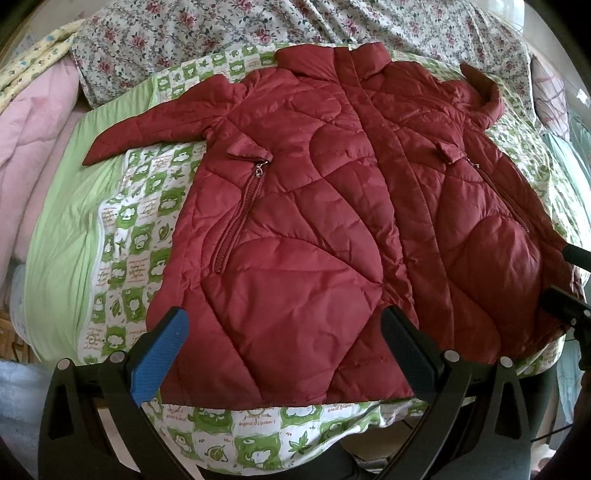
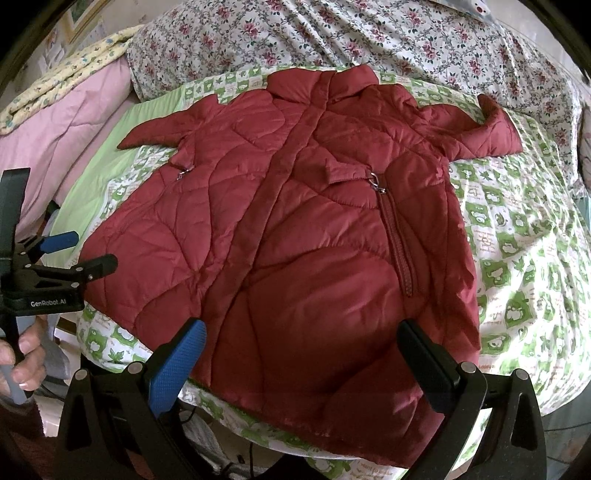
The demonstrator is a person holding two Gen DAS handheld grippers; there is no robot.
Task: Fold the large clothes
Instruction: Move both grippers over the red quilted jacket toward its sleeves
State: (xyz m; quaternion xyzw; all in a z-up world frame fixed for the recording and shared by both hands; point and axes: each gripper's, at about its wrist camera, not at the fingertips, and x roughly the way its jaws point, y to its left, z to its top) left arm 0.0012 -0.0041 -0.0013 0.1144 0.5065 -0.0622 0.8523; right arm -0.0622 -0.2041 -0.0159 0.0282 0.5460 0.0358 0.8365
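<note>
Red quilted jacket (image 2: 295, 229) flat on green-patterned sheet (image 2: 517, 236), right tool (image 2: 301, 360) open

The middle of the bed is covered by the spread red jacket (image 1: 314, 206). Bare green-checked sheet (image 2: 517, 236) is left open along the right edge and in a narrower strip along the near edge. The far edge is blocked by a floral quilt (image 1: 258, 26), the left edge by pink bedding (image 2: 74, 122).

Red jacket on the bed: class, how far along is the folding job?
Done: the jacket lies spread flat, front up, on the green checked sheet. In hand: nothing; left tongs and right tongs hover open near the hem. Left: fold both sleeves and the body.
</note>
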